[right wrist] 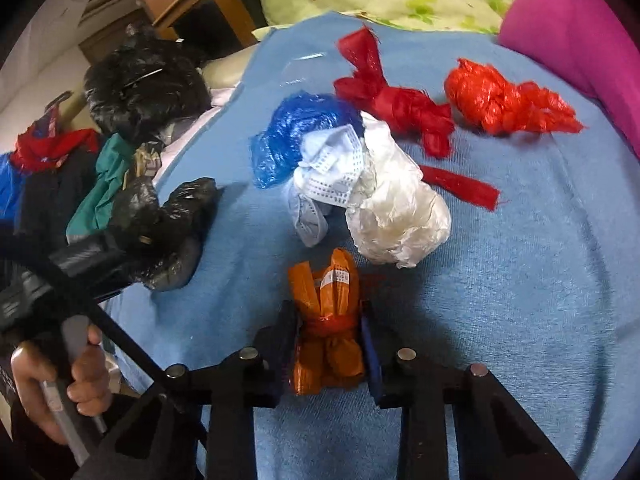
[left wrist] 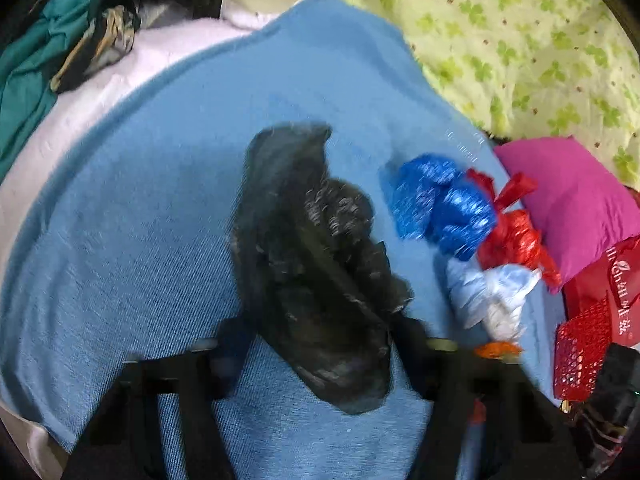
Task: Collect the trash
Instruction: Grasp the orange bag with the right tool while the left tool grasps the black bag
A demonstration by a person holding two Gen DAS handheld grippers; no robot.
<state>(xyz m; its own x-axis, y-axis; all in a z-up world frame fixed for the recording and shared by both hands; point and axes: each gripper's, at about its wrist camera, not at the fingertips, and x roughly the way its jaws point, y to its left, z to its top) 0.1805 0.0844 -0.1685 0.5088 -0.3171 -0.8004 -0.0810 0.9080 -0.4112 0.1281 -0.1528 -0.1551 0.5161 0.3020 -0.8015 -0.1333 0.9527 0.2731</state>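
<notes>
Right tongs (right wrist: 329,344) pinch an orange plastic wad (right wrist: 328,320) on the blue cloth (right wrist: 520,280). Left tongs (left wrist: 320,354) grip a black bag (left wrist: 316,264), blurred, its contents hidden. Blue (right wrist: 296,136), white (right wrist: 396,208) and red (right wrist: 400,108) wads lie beyond.

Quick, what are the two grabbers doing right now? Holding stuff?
Left gripper: closed on the black plastic bag.
Right gripper: closed on the orange bag bundle.
</notes>
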